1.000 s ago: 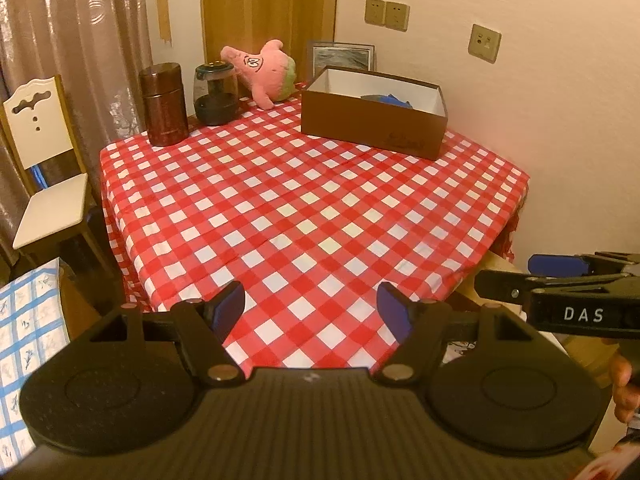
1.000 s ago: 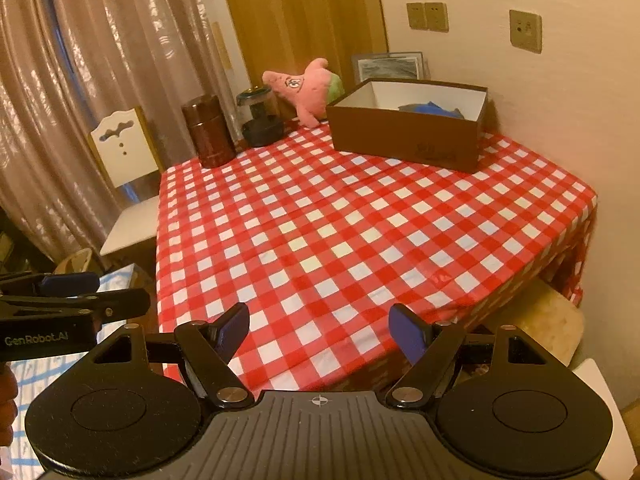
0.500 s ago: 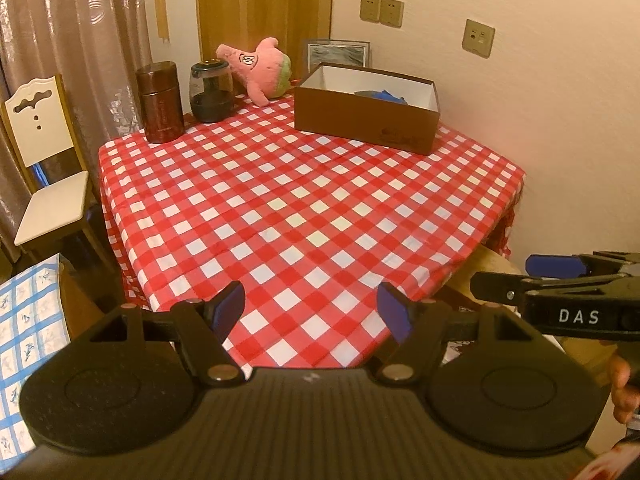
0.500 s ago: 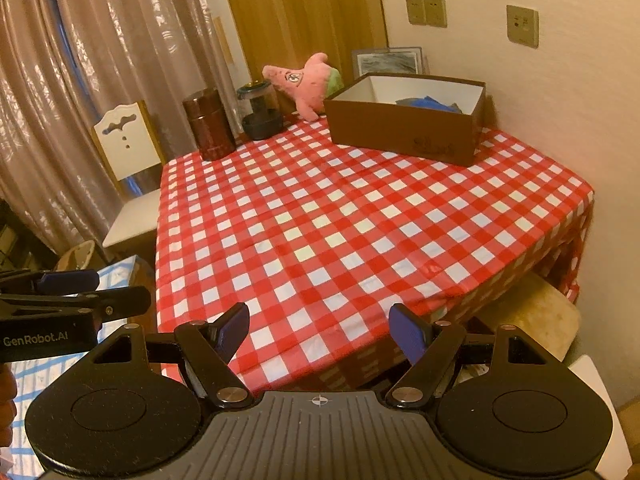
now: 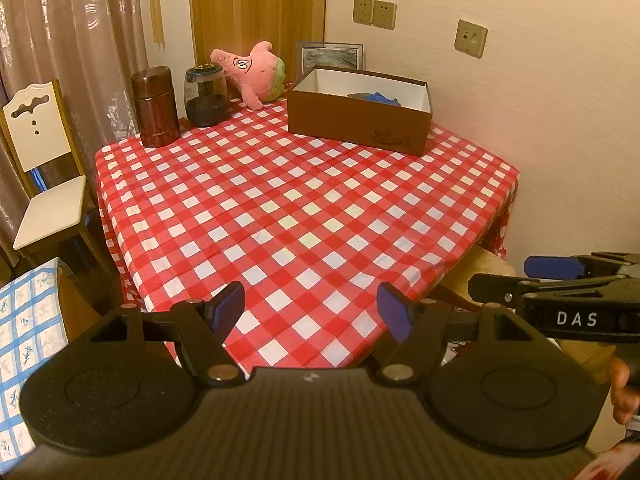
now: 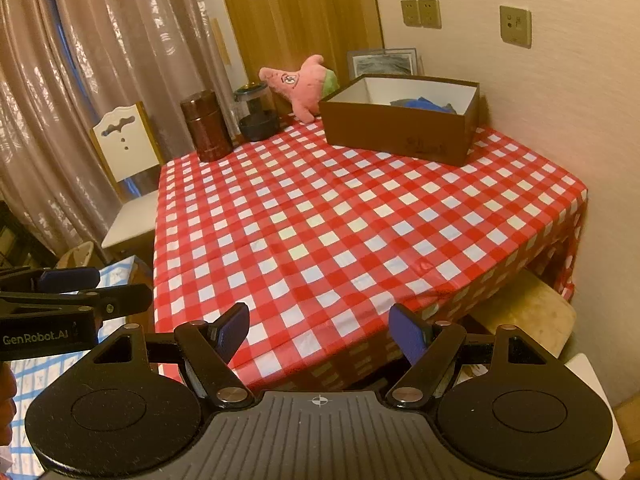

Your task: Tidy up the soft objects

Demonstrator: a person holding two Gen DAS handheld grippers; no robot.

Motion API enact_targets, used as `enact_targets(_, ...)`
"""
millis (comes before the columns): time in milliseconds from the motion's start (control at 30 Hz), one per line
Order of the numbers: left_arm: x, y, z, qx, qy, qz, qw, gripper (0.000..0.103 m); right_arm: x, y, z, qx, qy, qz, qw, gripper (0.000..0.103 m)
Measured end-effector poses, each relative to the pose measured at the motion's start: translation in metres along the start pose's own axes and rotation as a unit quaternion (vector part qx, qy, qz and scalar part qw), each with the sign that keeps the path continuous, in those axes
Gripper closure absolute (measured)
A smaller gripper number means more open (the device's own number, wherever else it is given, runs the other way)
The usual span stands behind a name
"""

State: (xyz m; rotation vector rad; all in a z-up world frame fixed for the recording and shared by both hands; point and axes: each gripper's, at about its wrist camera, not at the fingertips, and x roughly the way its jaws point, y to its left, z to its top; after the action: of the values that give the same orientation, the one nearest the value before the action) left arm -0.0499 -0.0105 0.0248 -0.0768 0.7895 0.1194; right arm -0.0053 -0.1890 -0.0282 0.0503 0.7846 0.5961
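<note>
A pink star-shaped plush toy (image 5: 256, 70) (image 6: 304, 84) leans at the far edge of the table with the red-and-white checked cloth (image 5: 304, 208) (image 6: 340, 224). To its right stands an open brown box (image 5: 360, 120) (image 6: 400, 128) with something blue (image 5: 382, 98) (image 6: 420, 104) inside. My left gripper (image 5: 310, 310) hangs open over the table's near edge, nothing between its blue pads. My right gripper (image 6: 318, 330) is open too, near the table's front corner, also empty. Each gripper shows at the side of the other's view.
A brown canister (image 5: 156, 106) and a dark glass jar (image 5: 206, 96) stand at the table's far left. A framed picture (image 5: 330, 56) leans on the wall behind the box. A white chair (image 5: 40, 168) is at the left, a stool (image 6: 528, 312) under the table's right side.
Both views have pulled back slightly from the table; the table's near edge now shows lower and more fully. Both grippers stay open and empty.
</note>
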Motion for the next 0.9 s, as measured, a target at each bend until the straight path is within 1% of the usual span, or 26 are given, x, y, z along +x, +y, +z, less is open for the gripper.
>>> enact_targets(900, -0.006, -0.008, -0.001, 0.001, -0.004, -0.003, 1.0000, 0.032, -0.011, -0.005, -0.001, 0.001, -0.001, -0.002, 1.000, 0.027)
